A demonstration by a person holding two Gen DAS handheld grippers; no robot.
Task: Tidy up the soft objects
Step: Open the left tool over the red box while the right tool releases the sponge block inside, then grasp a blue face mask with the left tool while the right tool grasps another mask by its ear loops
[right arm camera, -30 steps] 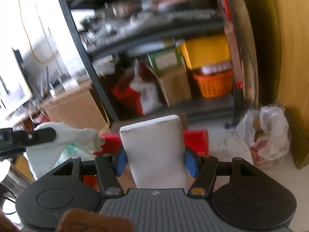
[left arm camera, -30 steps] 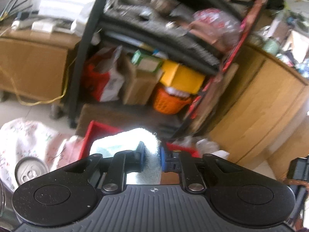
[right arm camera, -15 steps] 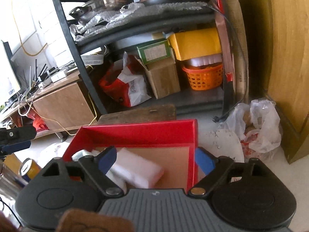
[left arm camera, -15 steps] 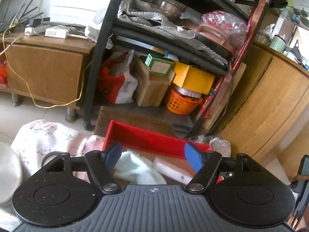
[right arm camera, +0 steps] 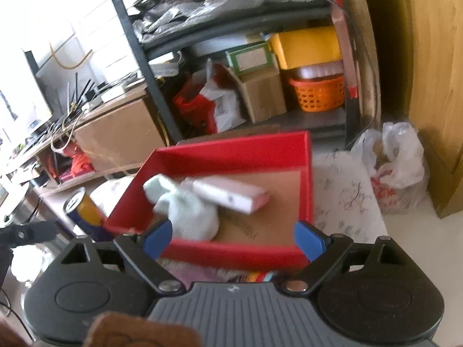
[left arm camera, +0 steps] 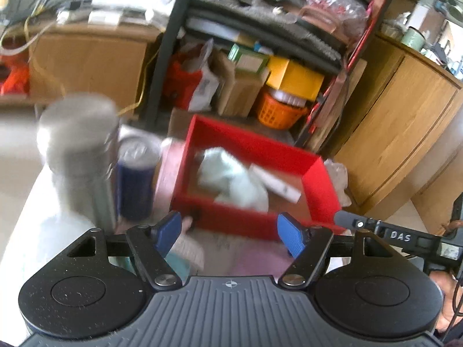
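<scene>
A red box (left arm camera: 317, 173) (right arm camera: 306, 173) stands on the flowered tablecloth. Inside it lie a pale green towel (left arm camera: 231, 177) (right arm camera: 188, 212) and a white sponge block (left arm camera: 275, 182) (right arm camera: 230, 195), the sponge partly on the towel. My left gripper (left arm camera: 230, 232) is open and empty, just short of the box's near wall. My right gripper (right arm camera: 233, 238) is open and empty, over the box's near wall. The right gripper's arm shows at the right edge of the left wrist view (left arm camera: 385, 230).
A steel flask (left arm camera: 79, 156) and a blue drink can (left arm camera: 136, 179) (right arm camera: 84, 211) stand left of the box. A black shelf rack (right arm camera: 260, 57) packed with boxes and an orange basket (right arm camera: 318, 92) is behind. A plastic bag (right arm camera: 396, 162) lies by the wooden cabinet (left arm camera: 405, 133).
A second ago each gripper held its object above the box. Both opened, dropping the towel and the sponge into the box, and since drew back; the box now shows farther away.
</scene>
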